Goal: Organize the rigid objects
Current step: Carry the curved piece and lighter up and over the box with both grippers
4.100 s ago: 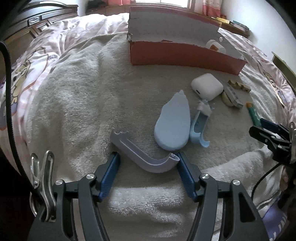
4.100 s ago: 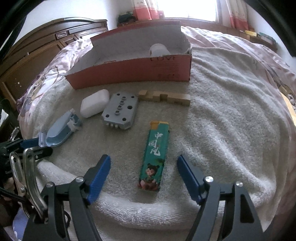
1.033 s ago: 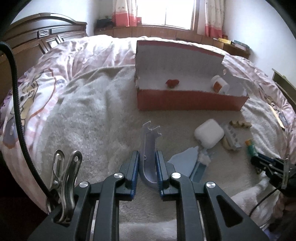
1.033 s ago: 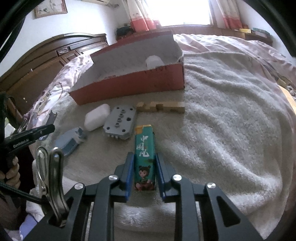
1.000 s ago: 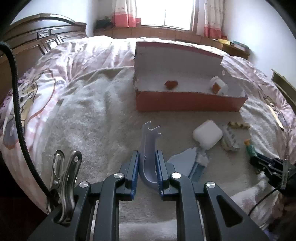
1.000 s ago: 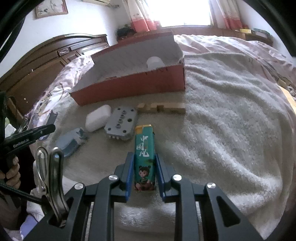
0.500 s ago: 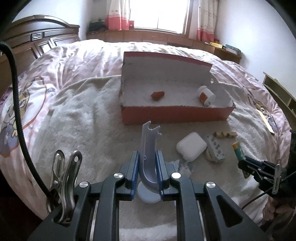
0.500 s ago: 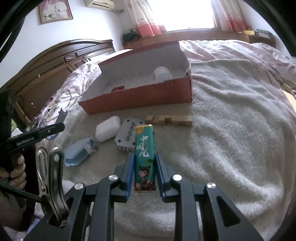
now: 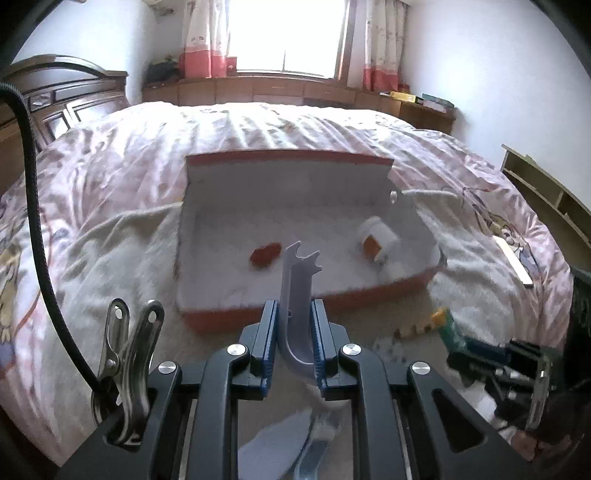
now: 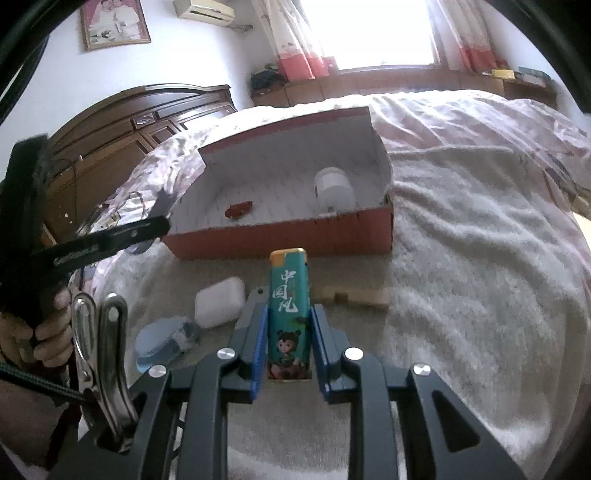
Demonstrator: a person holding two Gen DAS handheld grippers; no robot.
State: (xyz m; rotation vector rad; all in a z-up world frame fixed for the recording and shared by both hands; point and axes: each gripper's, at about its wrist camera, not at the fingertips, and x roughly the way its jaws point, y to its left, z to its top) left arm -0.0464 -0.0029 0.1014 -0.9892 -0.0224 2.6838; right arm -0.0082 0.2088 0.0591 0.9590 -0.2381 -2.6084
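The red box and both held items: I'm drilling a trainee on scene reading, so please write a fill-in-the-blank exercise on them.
1. The left gripper is shut on the ____ curved plastic piece.
2. The right gripper holds a green ____ with a cartoon figure on it.
3. Inside the red box lie a small red object and a ____ jar.

Missing words: lavender; lighter; white

Looking at a home bedroom: pink patterned quilt (image 9: 258, 129) covering a bed, carved dark wooden headboard (image 10: 147, 122) standing at far left, red-trimmed curtains (image 9: 199, 40) hanging by the far window (image 9: 288, 33), framed portrait (image 10: 114, 22) hanging above.
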